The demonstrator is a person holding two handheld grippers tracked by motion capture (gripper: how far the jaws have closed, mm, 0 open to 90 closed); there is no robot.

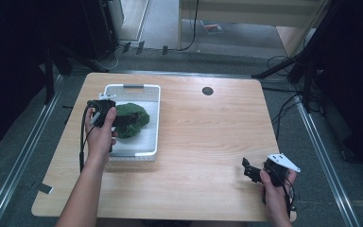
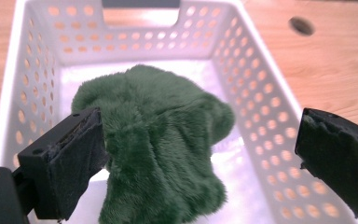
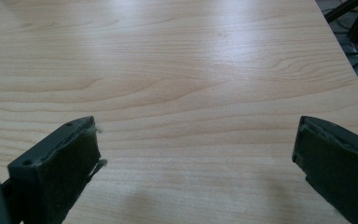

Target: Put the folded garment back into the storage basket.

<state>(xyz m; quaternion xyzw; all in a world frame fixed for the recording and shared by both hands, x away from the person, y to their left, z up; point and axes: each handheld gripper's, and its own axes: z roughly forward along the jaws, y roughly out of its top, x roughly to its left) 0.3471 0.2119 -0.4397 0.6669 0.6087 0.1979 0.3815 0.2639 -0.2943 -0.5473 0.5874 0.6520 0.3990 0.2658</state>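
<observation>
in the high view, the left gripper [image 1: 128, 118] hangs over a white perforated basket [image 1: 155, 124] at centre left of the frame, and its black body and the hand [image 1: 101, 137] holding it hide the left part of a green plush cloth [image 1: 139, 119] lying bunched inside the basket; the jaws are hard to make out against the dark fabric here. the right gripper [image 1: 248, 169] sits at the lower right of the frame over the bare wooden table [image 1: 203, 137], its hand [image 1: 275, 189] cut off by the bottom edge. a small dark round hole [image 1: 207, 91] marks the tabletop toward the upper middle. in the left gripper view, the jaws stand wide apart, the left one just beside or brushing the cloth [image 2: 158, 149], the right one clear of it over the basket wall [image 2: 261, 107]; nothing is clamped. the cloth fills the middle of the basket and its lower end is cut off by the frame. in the right gripper view, the right gripper [image 3: 196, 154] holds its jaws wide apart over the table [image 3: 182, 79], with nothing between them. no writing can be read in any view.
</observation>
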